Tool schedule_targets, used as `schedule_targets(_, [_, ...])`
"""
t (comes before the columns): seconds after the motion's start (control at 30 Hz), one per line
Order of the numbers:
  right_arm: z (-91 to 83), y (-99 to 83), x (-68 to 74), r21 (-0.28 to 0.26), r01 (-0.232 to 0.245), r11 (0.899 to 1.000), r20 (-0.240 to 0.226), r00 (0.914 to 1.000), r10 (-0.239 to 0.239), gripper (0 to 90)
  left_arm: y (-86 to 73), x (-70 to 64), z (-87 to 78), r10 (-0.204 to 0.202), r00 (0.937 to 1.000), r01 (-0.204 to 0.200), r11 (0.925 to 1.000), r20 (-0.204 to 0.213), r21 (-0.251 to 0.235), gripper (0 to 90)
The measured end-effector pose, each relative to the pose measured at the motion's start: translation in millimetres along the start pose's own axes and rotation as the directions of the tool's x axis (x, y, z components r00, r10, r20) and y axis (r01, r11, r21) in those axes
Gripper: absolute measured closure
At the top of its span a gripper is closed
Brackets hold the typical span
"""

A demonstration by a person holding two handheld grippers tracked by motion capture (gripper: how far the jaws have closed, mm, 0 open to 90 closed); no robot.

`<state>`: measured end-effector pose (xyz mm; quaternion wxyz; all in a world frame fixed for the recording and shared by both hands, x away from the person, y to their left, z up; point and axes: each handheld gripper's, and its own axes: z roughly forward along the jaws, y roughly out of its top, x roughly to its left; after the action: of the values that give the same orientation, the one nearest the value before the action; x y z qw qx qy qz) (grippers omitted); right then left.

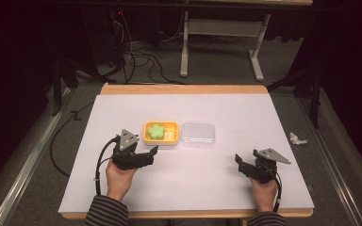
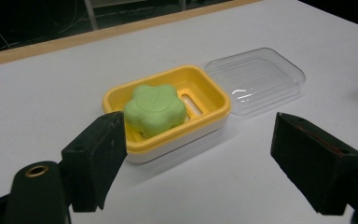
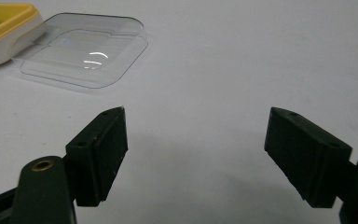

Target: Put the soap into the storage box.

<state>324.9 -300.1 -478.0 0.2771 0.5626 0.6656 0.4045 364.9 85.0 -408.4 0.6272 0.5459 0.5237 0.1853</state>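
High view first: the white table (image 1: pixel 188 188) carries everything, with a yellow soap dish (image 1: pixel 160 133) and its clear lid (image 1: pixel 198 134) lying side by side, touching or nearly so, ahead of both hands. The lid sits off the dish and flat on the table, which leaves the tray open, so the work in hand looks like either lifting out the soap or closing the dish. The left gripper (image 1: pixel 152 153) is spread wide with nothing between its jaws; in the left gripper view the dish lies just beyond the jaw tips, nearer the left-hand jaw, and that jaw overlaps its near corner in the picture. The right gripper (image 1: pixel 239 162) is likewise released and empty, well short of the lid, which lies beyond and to the left of its jaws in the right gripper view. Smallest is the green flower-shaped soap (image 2: pixel 154 110), resting inside the dish toward the end away from the lid.
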Motion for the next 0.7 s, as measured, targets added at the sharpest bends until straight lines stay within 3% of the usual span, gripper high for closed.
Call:
schedule_targets(0.4, [-0.6,-0.2,-0.1,-0.005,-0.003,1.000,-0.002,1.0000,0.003,21.8,-8.4,0.8,-7.7,-0.008,1.0000,0.007,0.9999,0.004,0.015,19.2])
schedule_targets(0.7, [-0.8,-0.3,0.1,-0.006,-0.002,1.000,-0.001,1.0000,0.002,21.8,-12.5,6.7,-10.2,-0.032,0.9993,0.032,0.9995,-0.019,0.006,18.5])
